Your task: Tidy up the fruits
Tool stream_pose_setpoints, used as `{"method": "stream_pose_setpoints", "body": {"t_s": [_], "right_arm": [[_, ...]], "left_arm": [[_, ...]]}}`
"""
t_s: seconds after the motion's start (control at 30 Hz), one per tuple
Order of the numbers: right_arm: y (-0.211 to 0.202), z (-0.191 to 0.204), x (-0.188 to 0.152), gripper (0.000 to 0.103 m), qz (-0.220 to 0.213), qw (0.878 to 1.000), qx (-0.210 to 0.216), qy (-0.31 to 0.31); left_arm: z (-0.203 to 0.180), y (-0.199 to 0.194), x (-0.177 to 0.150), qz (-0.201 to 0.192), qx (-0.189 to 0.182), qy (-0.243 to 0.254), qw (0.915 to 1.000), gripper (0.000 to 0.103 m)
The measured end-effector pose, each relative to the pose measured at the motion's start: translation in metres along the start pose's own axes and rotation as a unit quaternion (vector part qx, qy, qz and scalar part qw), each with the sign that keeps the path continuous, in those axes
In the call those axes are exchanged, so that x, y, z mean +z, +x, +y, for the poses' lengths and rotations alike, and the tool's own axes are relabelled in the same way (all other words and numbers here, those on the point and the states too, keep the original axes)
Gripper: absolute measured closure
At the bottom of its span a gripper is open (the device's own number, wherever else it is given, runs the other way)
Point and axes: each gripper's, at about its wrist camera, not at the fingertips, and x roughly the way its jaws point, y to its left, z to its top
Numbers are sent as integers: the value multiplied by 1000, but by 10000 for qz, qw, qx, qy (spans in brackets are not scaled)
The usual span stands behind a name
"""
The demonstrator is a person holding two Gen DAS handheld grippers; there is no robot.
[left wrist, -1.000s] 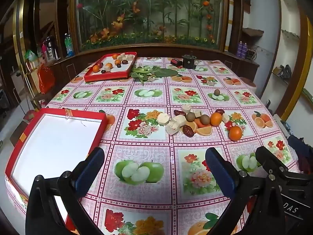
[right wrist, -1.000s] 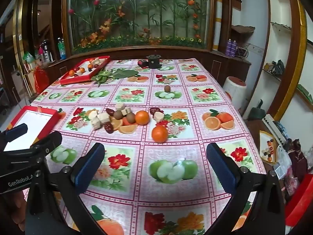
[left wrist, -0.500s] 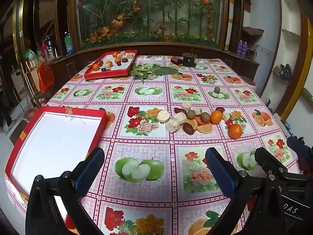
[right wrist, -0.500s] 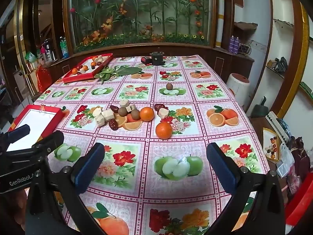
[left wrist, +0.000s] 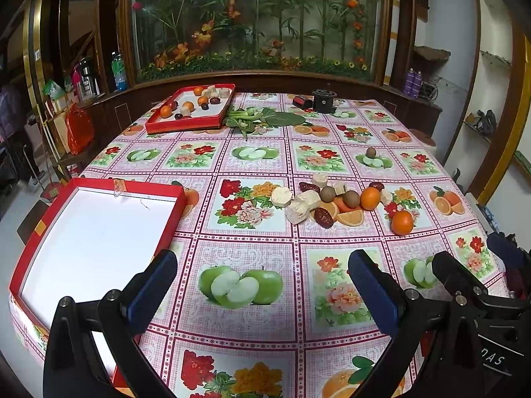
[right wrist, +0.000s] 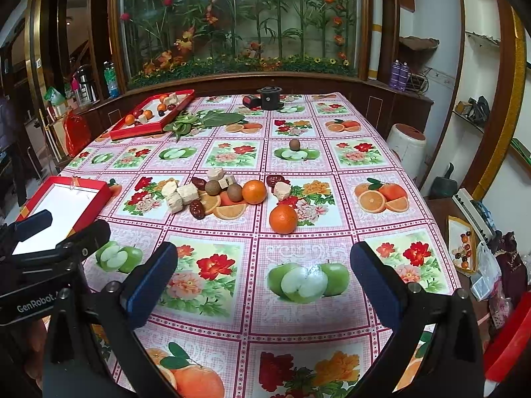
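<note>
Loose fruit lies in a heap mid-table: two oranges (left wrist: 402, 222) (right wrist: 283, 219), brown round fruits (right wrist: 213, 187), dark dates (left wrist: 323, 217) and pale chunks (left wrist: 300, 211). One brown fruit (right wrist: 294, 144) sits apart, farther back. An empty red tray (left wrist: 30, 245) with a white floor rests at the near left corner. My left gripper (left wrist: 262, 288) hovers open over the near table edge, beside that tray. My right gripper (right wrist: 264, 282) is open too, nearer than the heap, holding nothing. The left gripper's body (right wrist: 39, 258) shows at the left of the right wrist view.
A second red tray (left wrist: 186, 125) with several fruits stands at the far left, green leaves (left wrist: 265, 119) beside it. A black round object (left wrist: 323, 99) sits at the far edge. A white stool (right wrist: 406, 147) and floor clutter lie right of the table.
Both grippers have drawn back and risen slightly, so the fruit heap looks a little farther. Both stay open and nothing on the table has moved.
</note>
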Motion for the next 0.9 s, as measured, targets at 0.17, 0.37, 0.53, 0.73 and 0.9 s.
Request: {"method": "stream_pose_setpoints", "body": {"t_s": [0.17,0.37,0.53,0.73,0.9], "right_arm": [[0,1,-1,0,1,10000,-3,0],[0,0,0,0,8,10000,-3,5],[0,1,0,0,9,10000,1,2],[-1,1,1,0,4,10000,0,7],[-1,1,0,0,-1,10000,18,9]], "left_arm": [[0,0,0,-1,8,1,10000,1],[1,-1,0,-1,-3,-1,10000,1],[1,0,0,-1,1,-1,10000,1],[-1,0,0,-13,15,10,10000,1],[-2,-1,-1,23,2,25,10000,1]]}}
